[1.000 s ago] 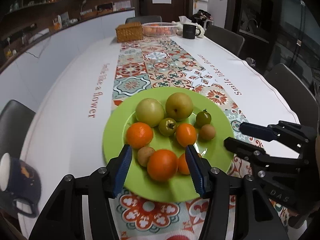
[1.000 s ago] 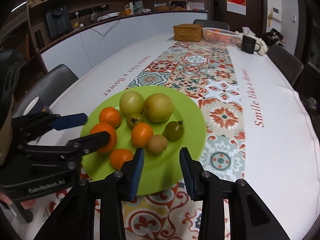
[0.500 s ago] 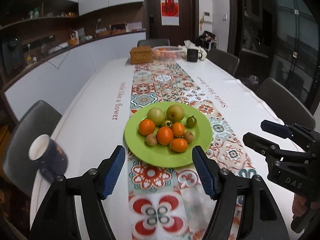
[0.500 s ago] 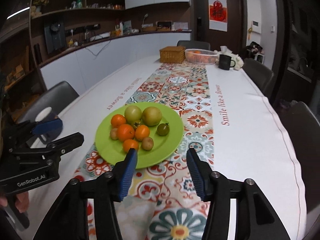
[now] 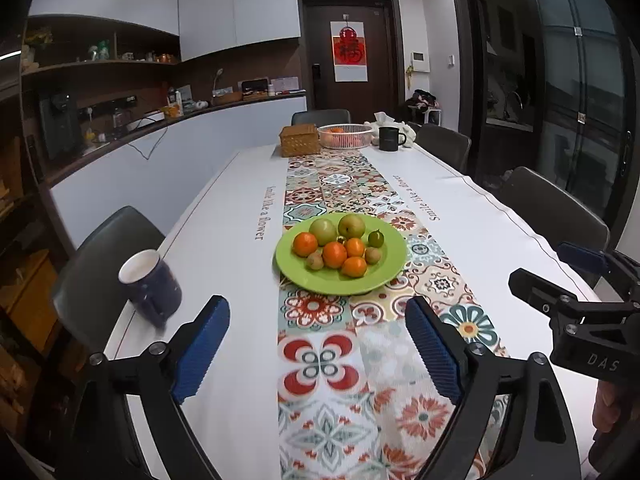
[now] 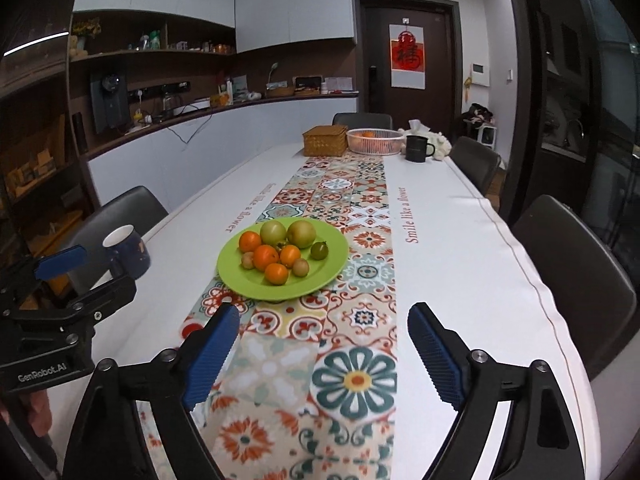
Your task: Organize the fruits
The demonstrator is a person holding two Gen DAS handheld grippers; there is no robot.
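A green plate [image 5: 320,282] [image 6: 248,288] rests on the patterned table runner and carries several fruits: oranges [image 5: 334,254] [image 6: 265,257], two pale green-yellow round fruits [image 5: 323,230] [image 6: 273,232], small brown ones and a small green one [image 5: 375,238] [image 6: 319,250]. My left gripper [image 5: 318,320] hangs well back from the plate, jaws opening, nothing between them. My right gripper [image 6: 324,326] is likewise back from the plate, jaws opening and empty. Each gripper shows at the edge of the other's view.
A dark blue mug [image 5: 150,286] [image 6: 126,252] stands near the table's left edge. At the far end are a wicker box [image 5: 300,140], a white basket with oranges [image 5: 346,136] and a black mug [image 5: 390,138]. Chairs [image 6: 576,280] line both sides.
Both grippers pulled back and up from the plate, which now looks small and distant. Their jaws spread from narrow to wide. The fruits kept their places on the plate.
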